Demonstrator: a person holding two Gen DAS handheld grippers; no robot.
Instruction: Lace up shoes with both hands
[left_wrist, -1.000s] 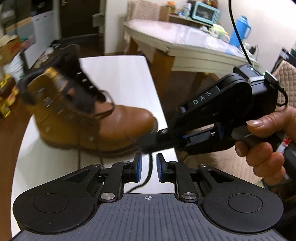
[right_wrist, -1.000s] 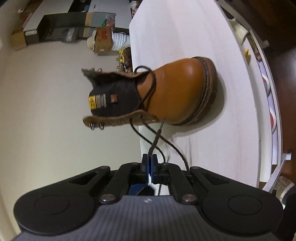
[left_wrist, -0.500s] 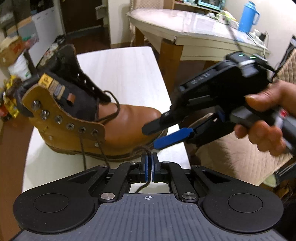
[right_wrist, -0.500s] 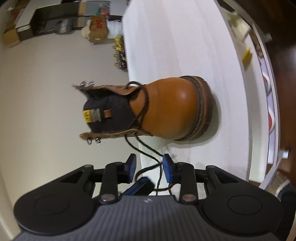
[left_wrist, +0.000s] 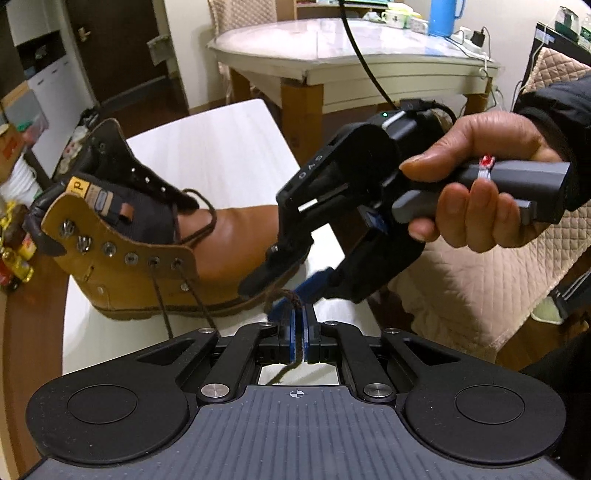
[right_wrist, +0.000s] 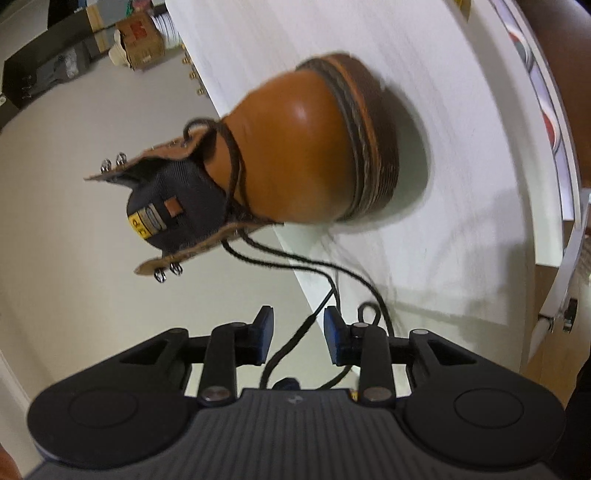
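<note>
Left wrist only: hand (left_wrist: 476, 184) on right gripper (left_wrist: 291, 284).

From my left camera, my left gripper (left_wrist: 298, 325) is clamped on the dark brown lace (left_wrist: 291, 297), its blue pads pinching the cord just in front of the boot's toe. The tan boot (left_wrist: 155, 258) stands upright on the white table (left_wrist: 221, 147), tongue open, two lace strands dropping from its lower eyelets. My right gripper (left_wrist: 280, 291), in the right hand (left_wrist: 480, 184), reaches in beside the toe; its jaws have just been closing, a gap left between them.
</note>
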